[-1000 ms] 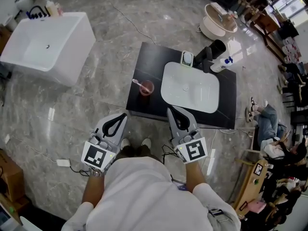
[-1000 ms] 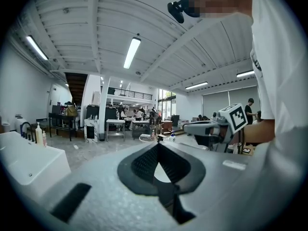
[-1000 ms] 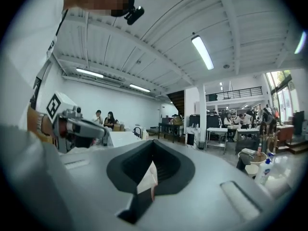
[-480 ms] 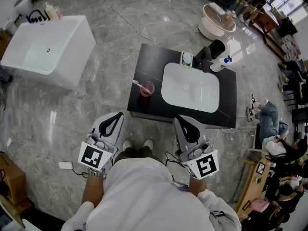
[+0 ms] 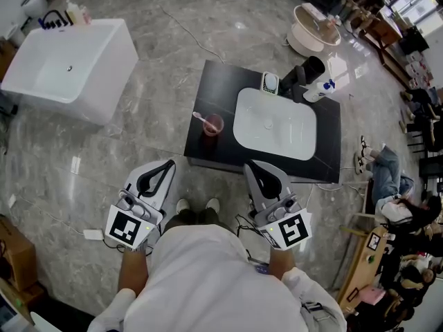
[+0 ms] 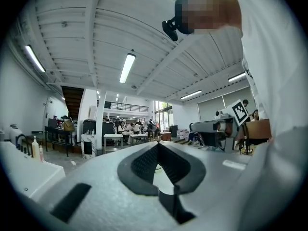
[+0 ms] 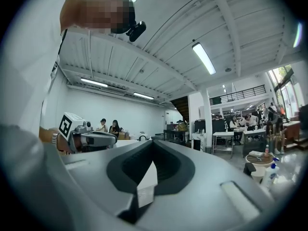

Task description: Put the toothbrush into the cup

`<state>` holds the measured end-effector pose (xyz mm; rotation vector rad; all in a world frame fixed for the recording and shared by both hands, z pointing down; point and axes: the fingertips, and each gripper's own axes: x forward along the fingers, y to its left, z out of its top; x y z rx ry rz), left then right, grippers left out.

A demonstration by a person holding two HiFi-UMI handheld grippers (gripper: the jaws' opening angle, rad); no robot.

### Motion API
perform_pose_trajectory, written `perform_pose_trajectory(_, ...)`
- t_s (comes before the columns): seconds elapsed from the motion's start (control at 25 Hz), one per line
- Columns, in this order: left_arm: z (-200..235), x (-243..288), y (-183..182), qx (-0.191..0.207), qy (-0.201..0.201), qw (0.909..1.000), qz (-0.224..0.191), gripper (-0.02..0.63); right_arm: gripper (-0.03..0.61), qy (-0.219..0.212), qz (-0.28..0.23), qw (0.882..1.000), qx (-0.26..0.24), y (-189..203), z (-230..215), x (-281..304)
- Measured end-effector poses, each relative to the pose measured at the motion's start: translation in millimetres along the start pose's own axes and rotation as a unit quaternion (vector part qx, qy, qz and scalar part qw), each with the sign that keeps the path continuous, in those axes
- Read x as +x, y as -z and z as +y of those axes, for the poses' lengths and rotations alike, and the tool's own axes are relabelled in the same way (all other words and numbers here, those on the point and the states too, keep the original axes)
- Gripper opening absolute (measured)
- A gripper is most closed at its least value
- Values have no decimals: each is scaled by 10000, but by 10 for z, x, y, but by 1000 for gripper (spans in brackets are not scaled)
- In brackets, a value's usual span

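Note:
A reddish cup stands on the left part of the black counter, with a pink-and-white toothbrush leaning in it, its end pointing left. Both grippers are held near my body, short of the counter's front edge and apart from the cup. My left gripper is shut with nothing in it, and its jaws meet at the tip. My right gripper is also shut and empty, jaws closed at the tip, pointing into the room.
A white basin is set in the counter. Behind it are a small white-green item, a black fixture and a white bottle. A white bathtub stands far left. A person sits at the right.
Both grippers have drawn back a little from the counter toward my body, the left one down and to the left. The cup and toothbrush have not moved.

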<state>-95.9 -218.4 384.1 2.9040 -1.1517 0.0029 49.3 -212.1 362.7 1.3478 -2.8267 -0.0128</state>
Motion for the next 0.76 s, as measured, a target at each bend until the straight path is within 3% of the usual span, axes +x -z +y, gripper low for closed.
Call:
perform_pose_trajectory(0.12, 61, 109, -52, -68, -120, 9999, -39, 2, 11, -48, 58, 10000, 42, 48, 31, 40)
perform_pose_trajectory(0.36, -120, 182, -65, -39, 213, 9997, -82, 2, 11, -81, 15, 10000, -7, 10, 100, 67)
perform_pose_trajectory(0.76, -62, 108, 29, -12, 121, 9999, 46, 2, 11, -129, 15, 9999, -72, -14, 91, 73)
